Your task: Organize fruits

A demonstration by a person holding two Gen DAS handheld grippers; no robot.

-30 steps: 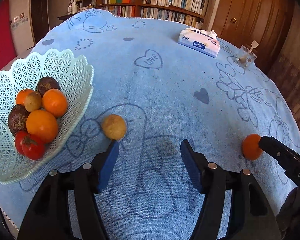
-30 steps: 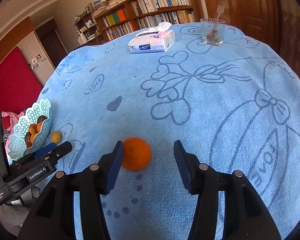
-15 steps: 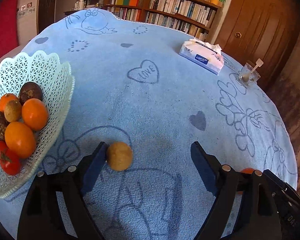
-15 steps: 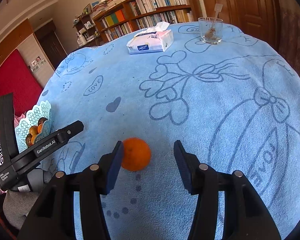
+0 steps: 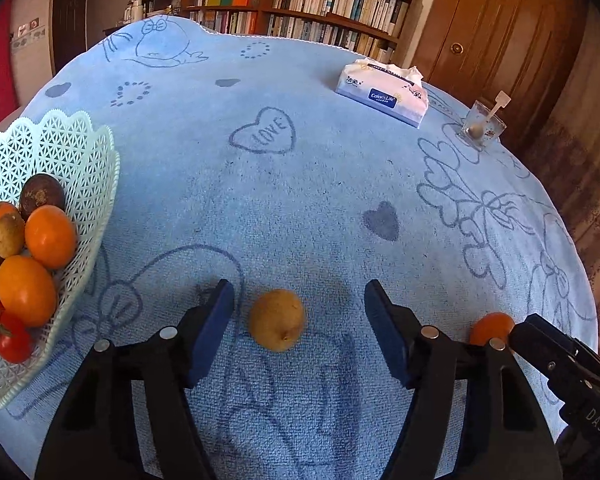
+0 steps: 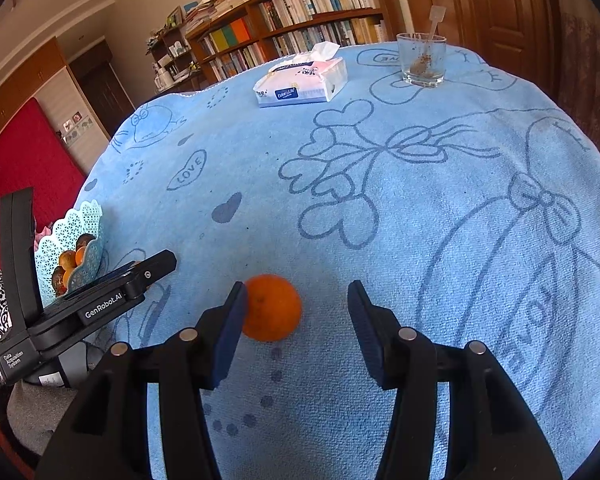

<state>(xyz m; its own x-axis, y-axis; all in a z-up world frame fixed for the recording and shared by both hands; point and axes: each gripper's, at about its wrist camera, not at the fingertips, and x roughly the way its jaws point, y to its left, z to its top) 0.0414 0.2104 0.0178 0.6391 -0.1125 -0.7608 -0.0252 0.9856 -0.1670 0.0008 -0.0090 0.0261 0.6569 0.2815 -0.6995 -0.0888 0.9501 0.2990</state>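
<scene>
On the blue-clothed desk (image 5: 300,184), both claws gape: left claw (image 5: 299,328) straddles a yellowish-brown fruit (image 5: 276,319), right claw (image 6: 296,320) an orange (image 6: 272,307). Next: close, then carry to the basket (image 5: 80,160) at nine o'clock.

Bright, even daylight fills both views, with colours vivid and focus sharp across the blue tablecloth (image 5: 300,184). Soft, short shadows lie under the yellowish fruit (image 5: 276,319) and the orange (image 6: 271,307). Fisheye distortion bulges the table, and the corners vignette to black.
</scene>
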